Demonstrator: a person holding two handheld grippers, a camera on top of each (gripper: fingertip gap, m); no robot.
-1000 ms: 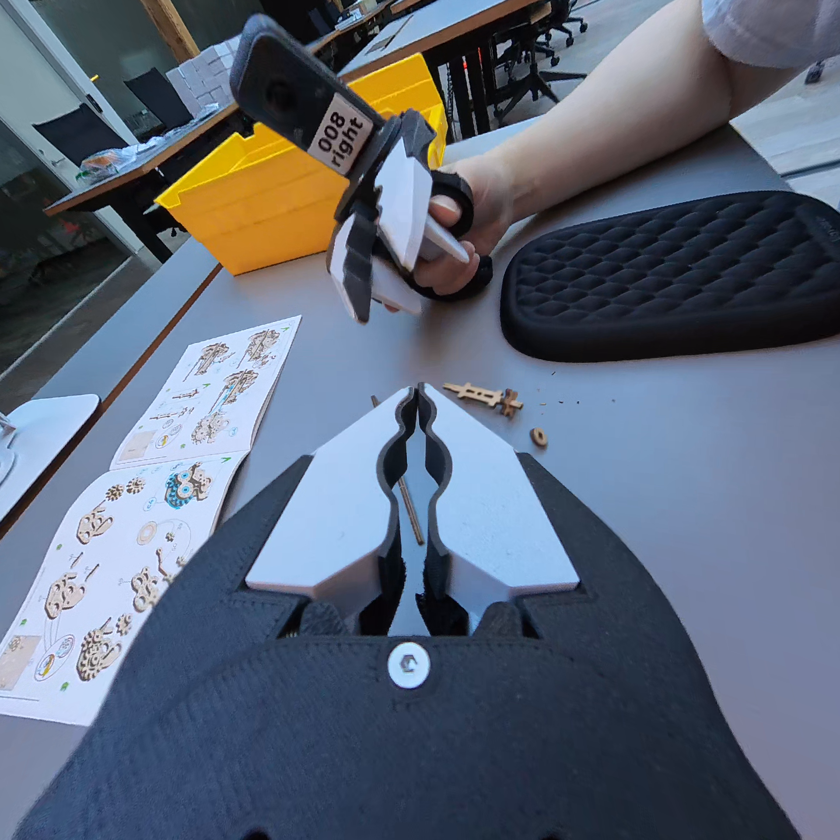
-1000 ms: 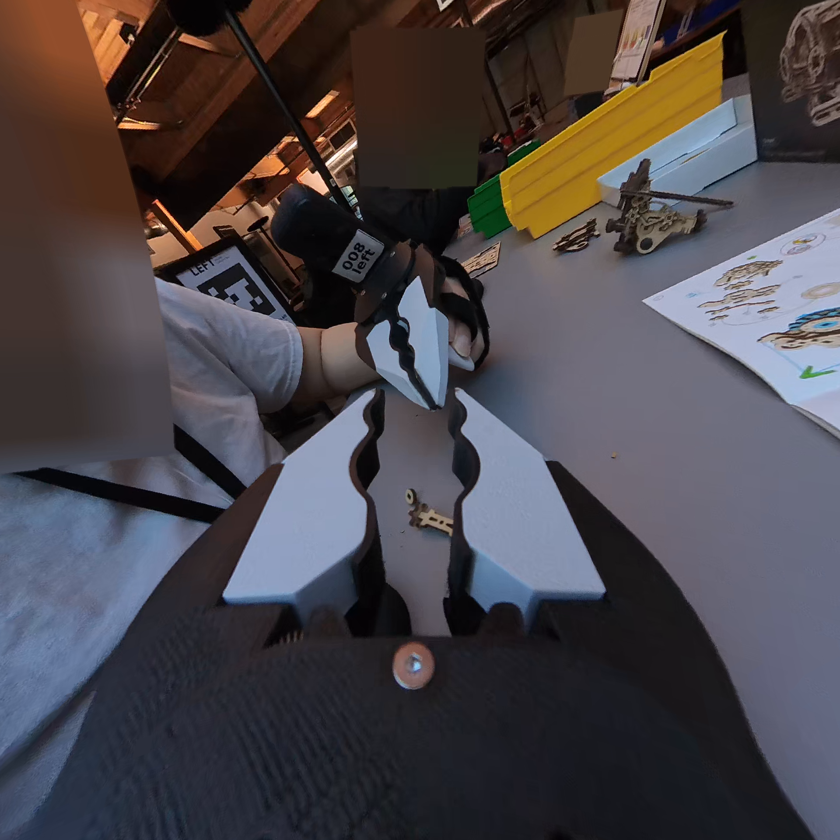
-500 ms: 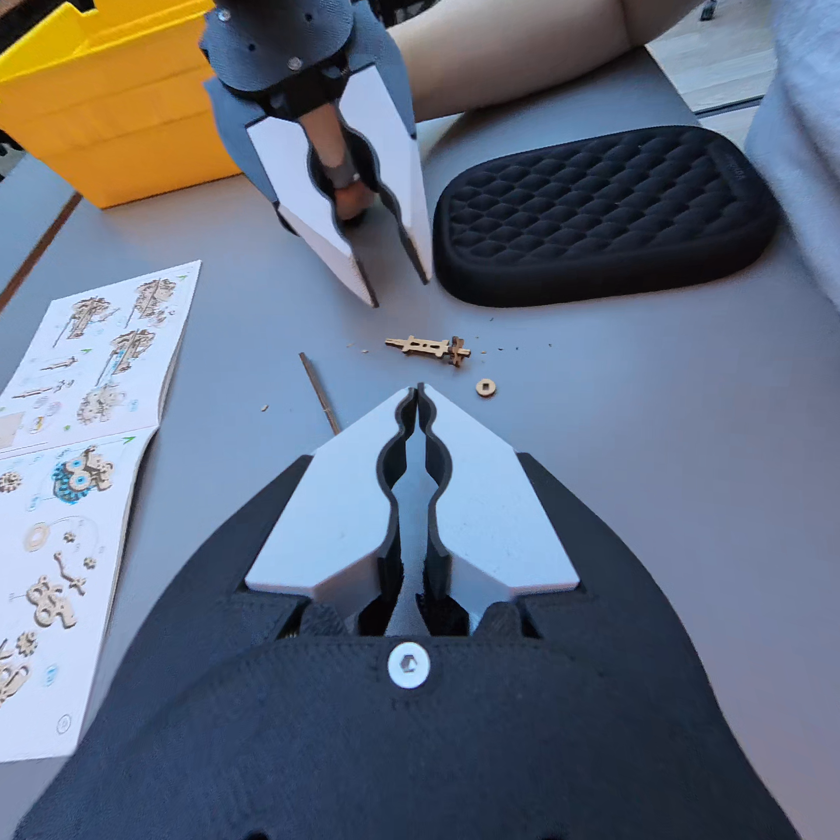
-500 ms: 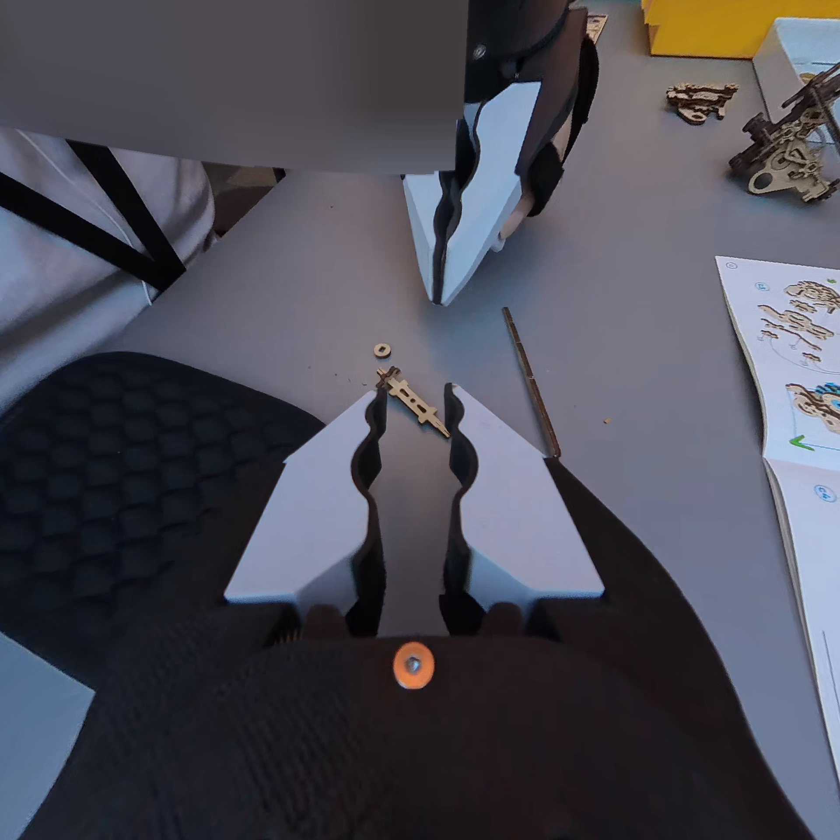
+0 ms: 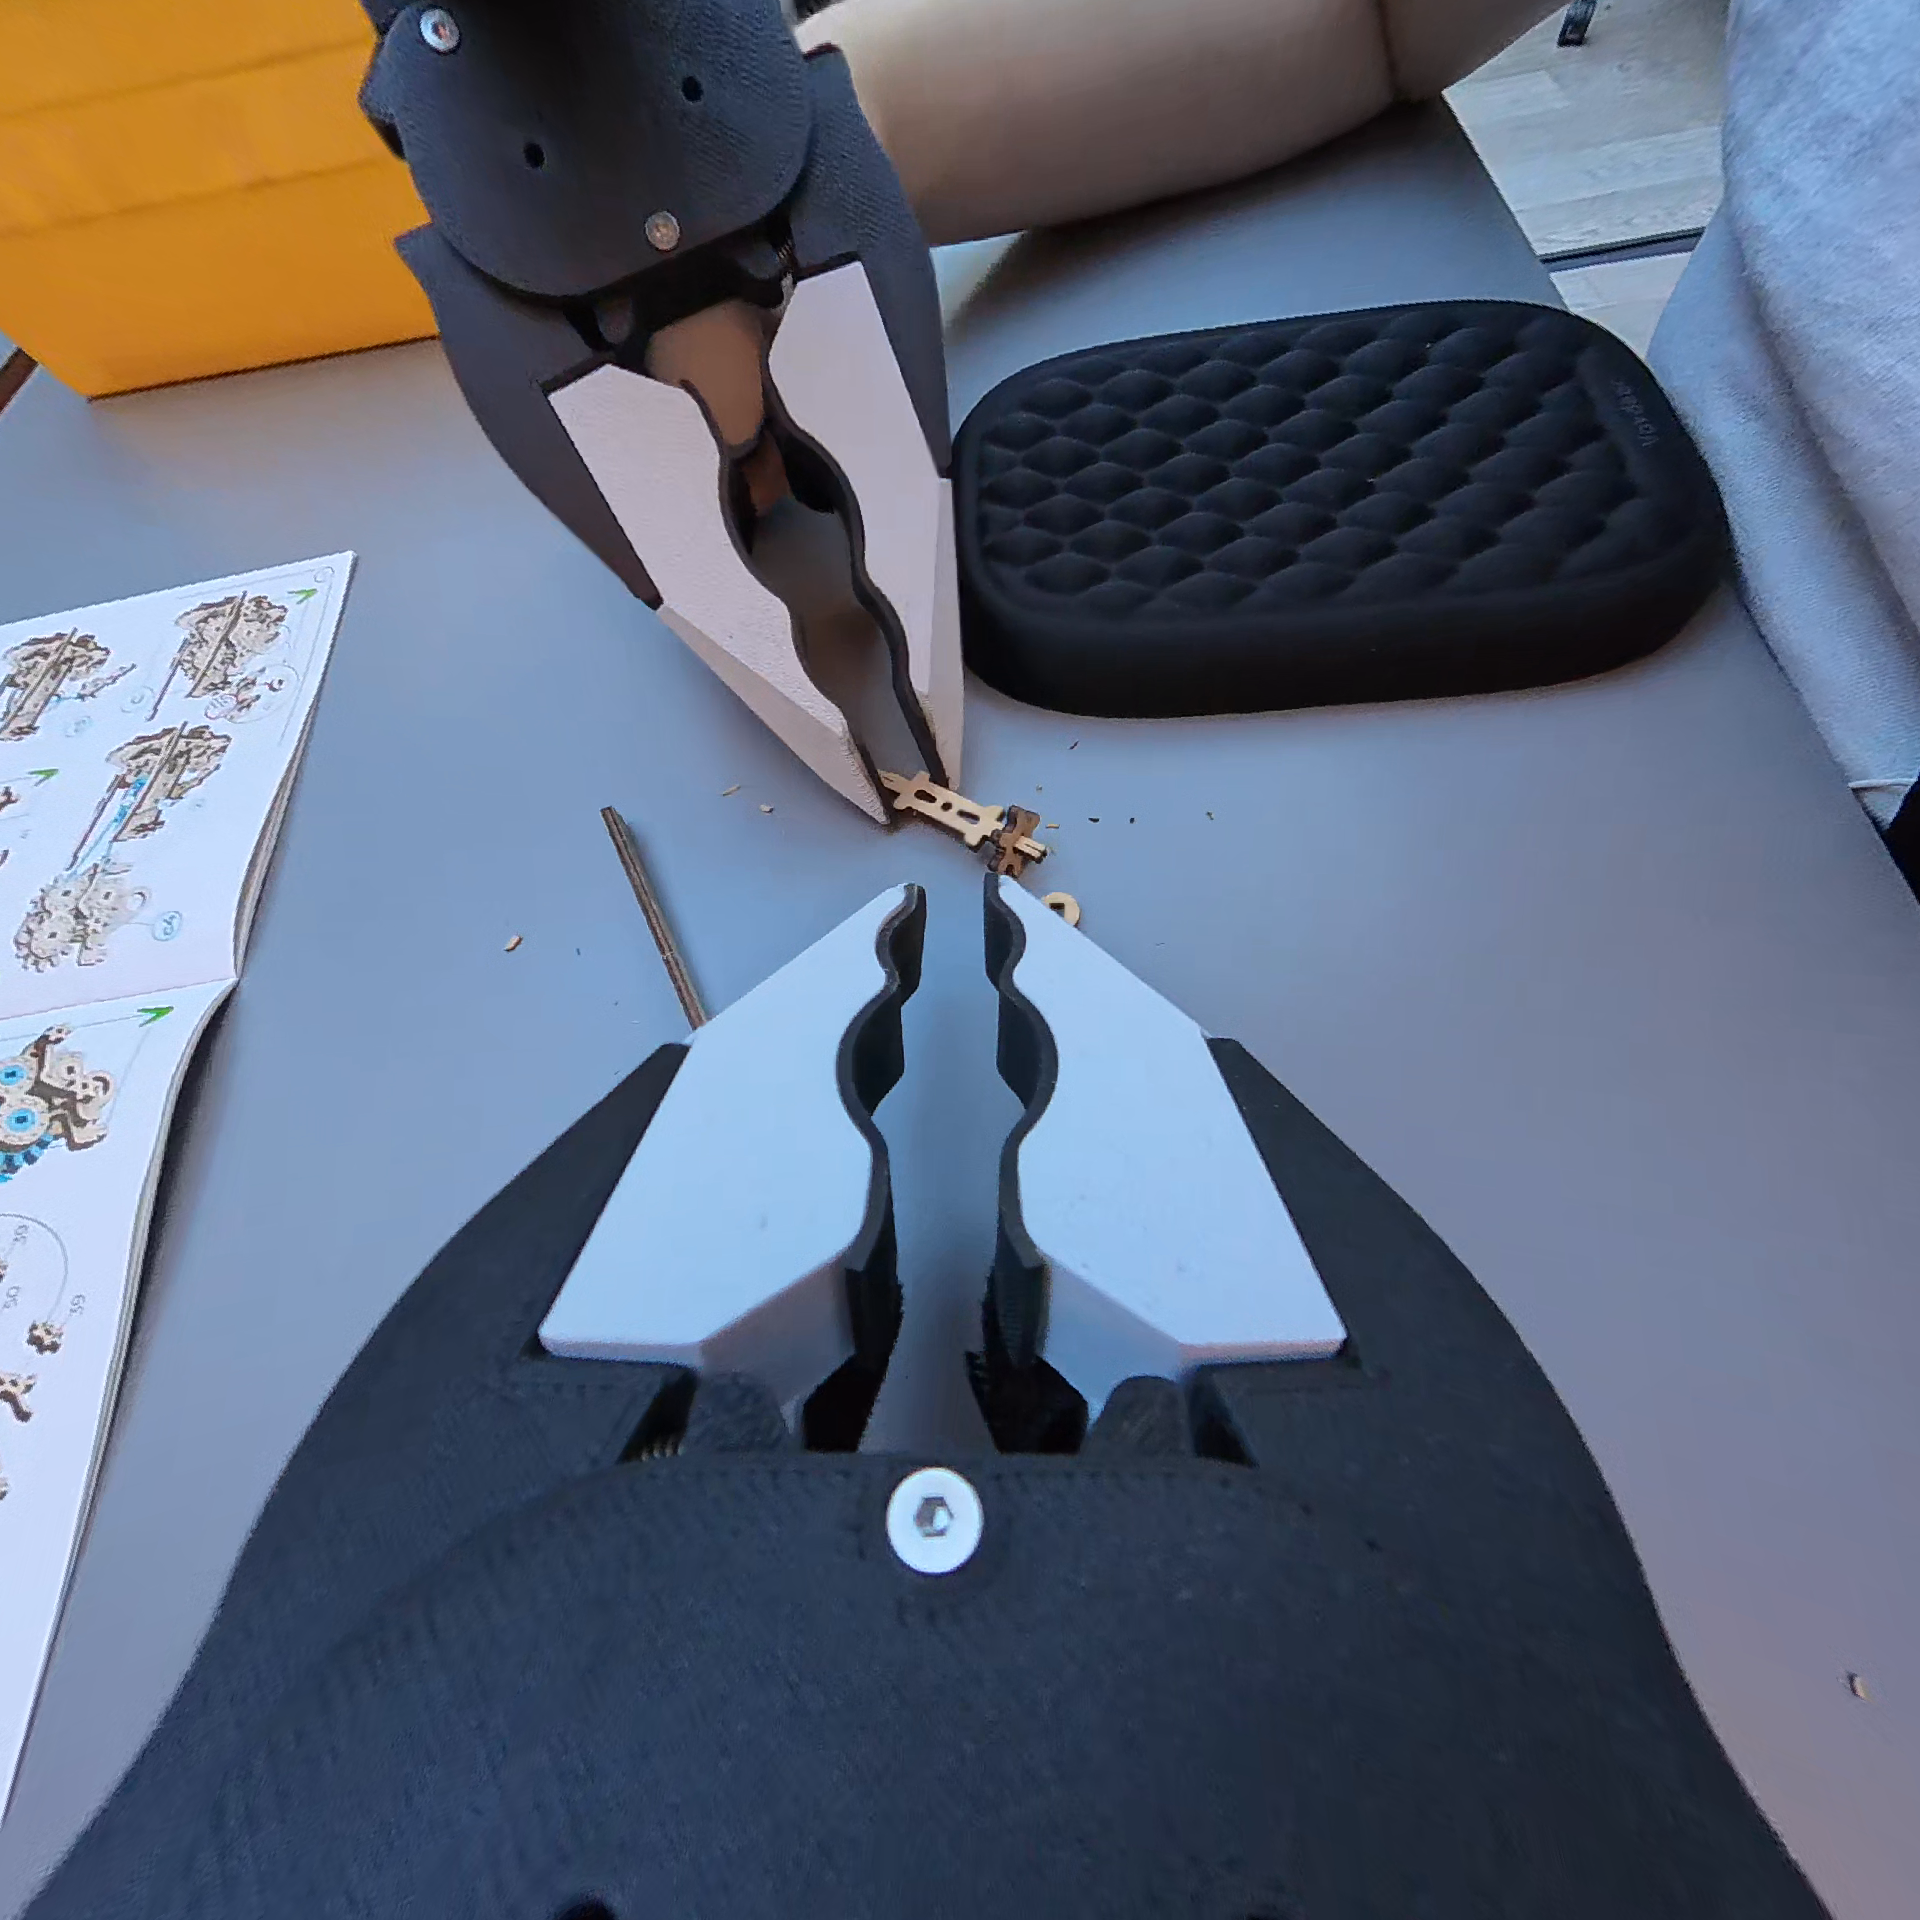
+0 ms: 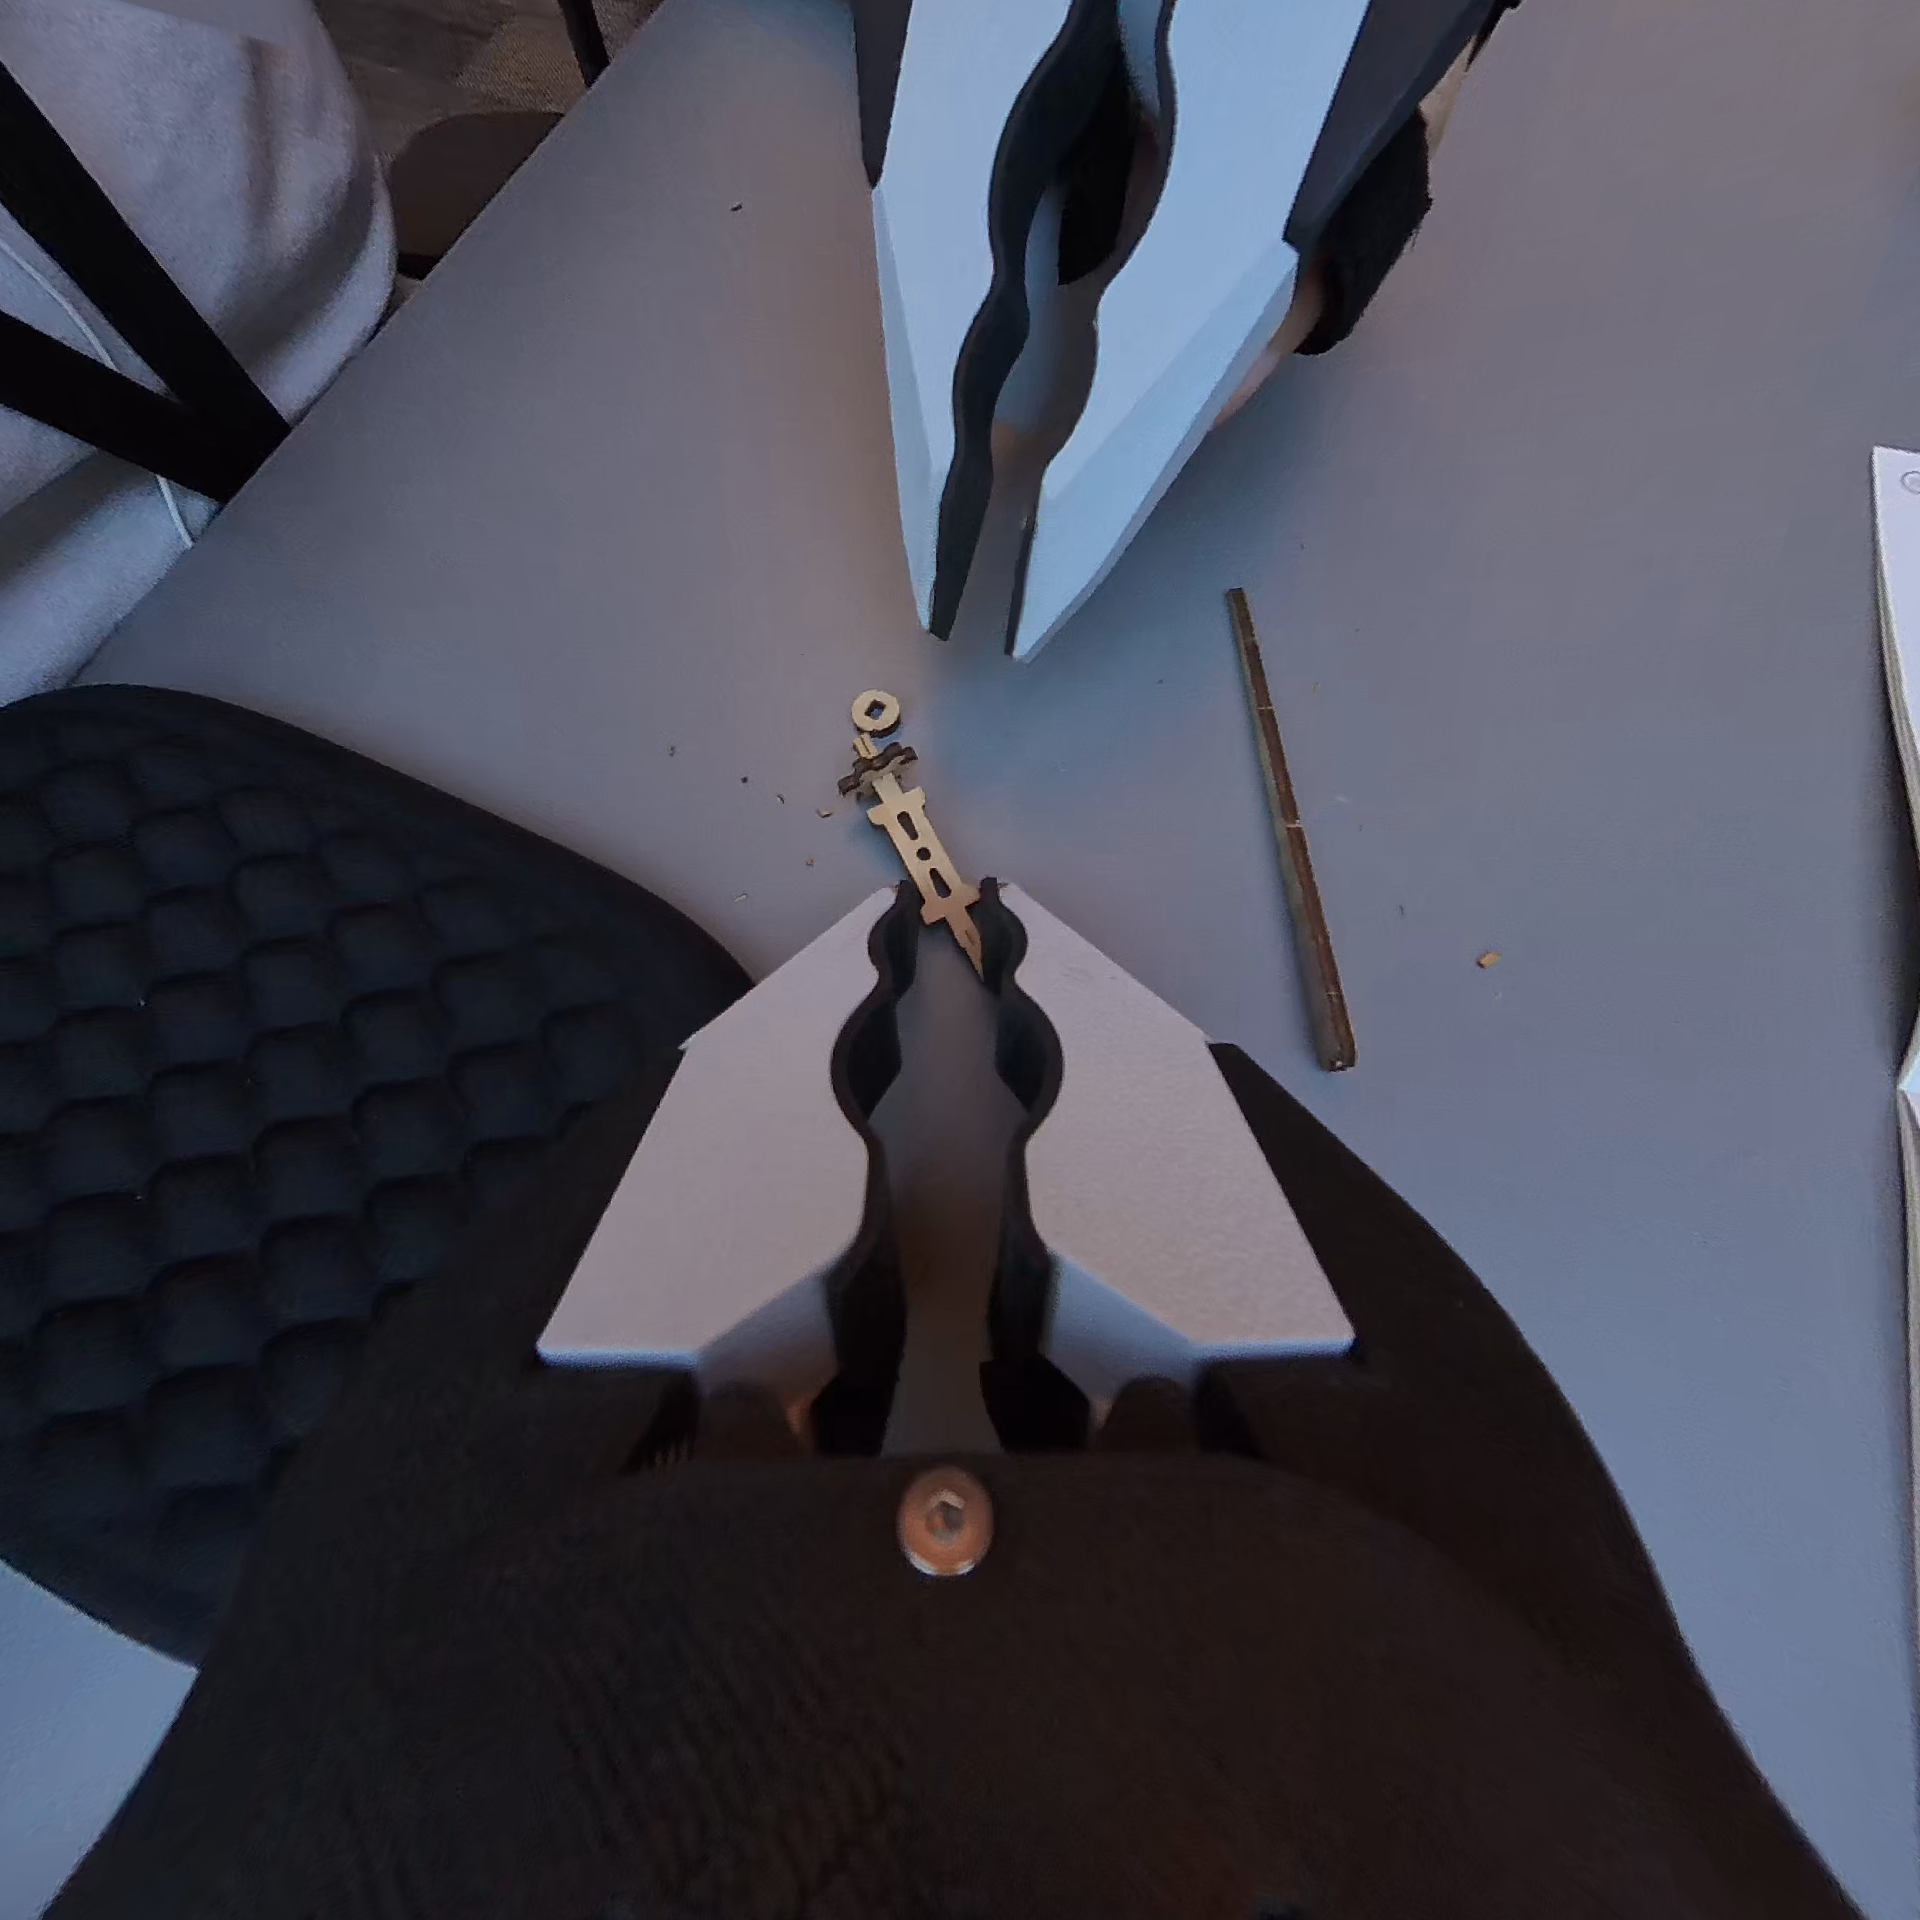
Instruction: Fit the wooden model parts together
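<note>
Right tongs (image 6: 945, 904) straddle the slotted strip (image 6: 914, 842) flat on the tabletop (image 6: 1558, 727), seemingly not yet pinching; left tongs (image 5: 951, 894) hover slightly spread. Next: close, lift.

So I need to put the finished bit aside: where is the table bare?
Bare grey table lies between the thin wooden rod and the instruction booklet. It is crowded between the two claws, around the slotted wooden strip and small ring, beside the black pad.
</note>
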